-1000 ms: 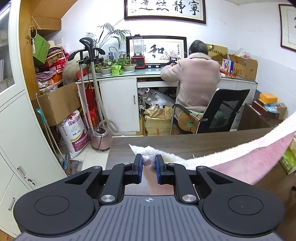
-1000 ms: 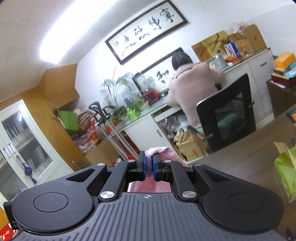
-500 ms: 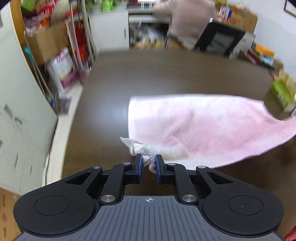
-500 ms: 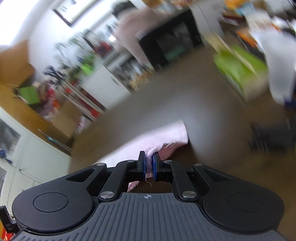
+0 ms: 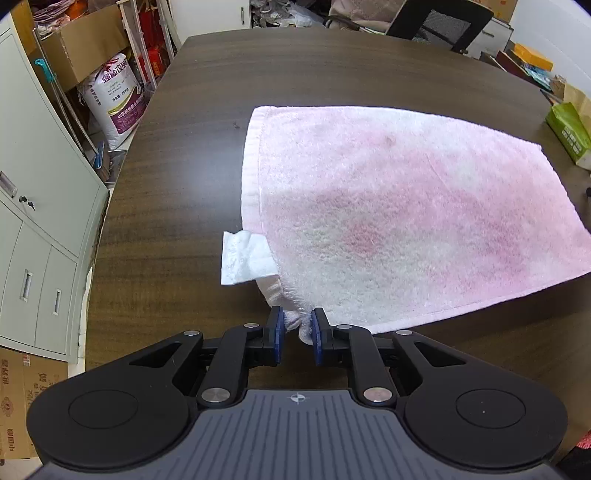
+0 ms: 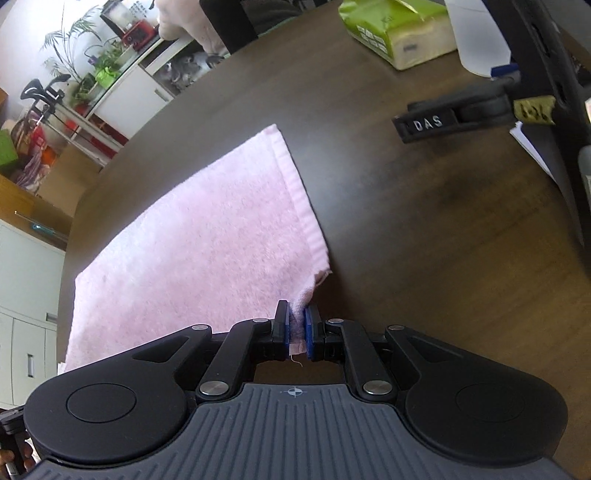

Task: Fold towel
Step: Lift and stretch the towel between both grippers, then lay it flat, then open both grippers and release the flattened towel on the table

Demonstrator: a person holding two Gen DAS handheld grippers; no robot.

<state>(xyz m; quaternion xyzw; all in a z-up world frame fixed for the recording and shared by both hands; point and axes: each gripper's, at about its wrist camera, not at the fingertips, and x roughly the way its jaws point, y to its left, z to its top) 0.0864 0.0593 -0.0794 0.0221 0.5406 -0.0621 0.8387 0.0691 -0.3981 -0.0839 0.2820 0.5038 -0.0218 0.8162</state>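
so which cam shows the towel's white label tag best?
Left wrist: the white tag sticks out clearly at the pink towel edge, near the left tongs. Right wrist shows only the towel's other end, no tag.

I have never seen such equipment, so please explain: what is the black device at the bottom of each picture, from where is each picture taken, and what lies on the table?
There is no robot here. A person holds a two-finger gripper in each hand, and a wide-angle camera on each gripper looks forward along its fingers. The black shape low in each picture is that gripper.

One picture comes from the left gripper, the other from the right gripper. Both look down on a dark wooden table.

On the table lies a pink towel, spread nearly flat. Each gripper pinches one near corner of it between blue pads. A white label sticks out beside the left corner.

Also on the table are a green tissue pack and a black clamp marked DAS. Cabinets and boxes stand around the room.
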